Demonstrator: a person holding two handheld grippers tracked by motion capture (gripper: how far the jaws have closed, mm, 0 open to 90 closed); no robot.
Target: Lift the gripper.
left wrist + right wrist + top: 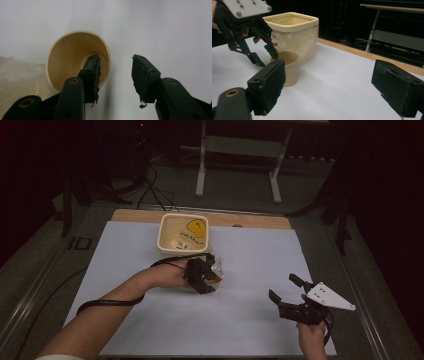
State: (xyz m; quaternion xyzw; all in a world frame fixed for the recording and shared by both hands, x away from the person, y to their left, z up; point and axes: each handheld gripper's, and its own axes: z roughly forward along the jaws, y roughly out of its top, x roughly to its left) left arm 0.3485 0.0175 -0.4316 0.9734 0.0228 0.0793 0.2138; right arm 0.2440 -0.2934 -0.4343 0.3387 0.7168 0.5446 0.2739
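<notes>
High view: left claw [210, 272] over the white surface [150, 320] just in front of the lined bin [183, 236]; right claw [286, 290] spread wide, well apart.
Left gripper view: jaws apart, one inside the paper cup [72, 55] rim.
Right gripper view: cup upright just beside bin, own jaws apart.

Dim room, dark walls: grey carpeted floor [235, 195] with black cables [152, 190] trailing across it, a white metal table frame [240, 150] standing at the far side, and a wooden-edged table [250, 220] under a pale sheet [260, 265].
</notes>
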